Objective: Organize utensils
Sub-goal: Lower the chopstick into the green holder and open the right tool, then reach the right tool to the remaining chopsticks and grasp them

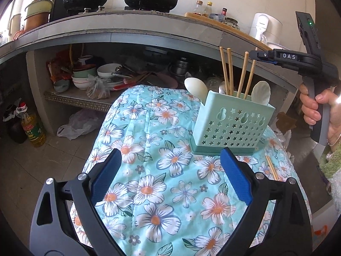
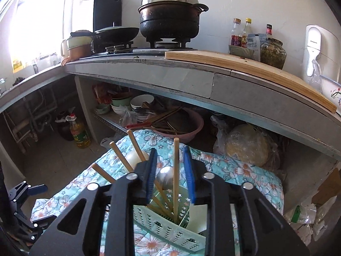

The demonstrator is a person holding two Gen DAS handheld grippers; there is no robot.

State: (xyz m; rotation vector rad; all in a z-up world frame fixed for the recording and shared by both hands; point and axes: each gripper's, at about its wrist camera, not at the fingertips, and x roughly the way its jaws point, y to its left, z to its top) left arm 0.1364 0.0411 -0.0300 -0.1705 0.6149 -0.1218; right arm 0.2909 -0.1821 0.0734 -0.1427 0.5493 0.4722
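Observation:
A mint-green perforated utensil holder [image 1: 232, 123] stands on a floral quilted cloth [image 1: 149, 183]. It holds several wooden chopsticks [image 1: 224, 70], two white spoons [image 1: 195, 87] and a metal spoon [image 1: 222, 87]. My left gripper [image 1: 170, 151] hangs open and wide just in front of the holder, with only cloth between its fingers. My right gripper [image 2: 170, 149] is above the holder [image 2: 162, 228]. Its blue pads stand apart on either side of one upright chopstick [image 2: 175, 170] without pressing on it. A loose chopstick [image 1: 271, 168] lies on the cloth to the right of the holder.
Behind the cloth runs a grey counter [image 2: 181, 74] with a gas stove, a black pot [image 2: 170, 19], a wok and a wooden board [image 2: 245, 64]. The shelf under it is packed with bowls [image 1: 106, 72]. An oil bottle [image 1: 34, 128] and plastic bags sit on the floor.

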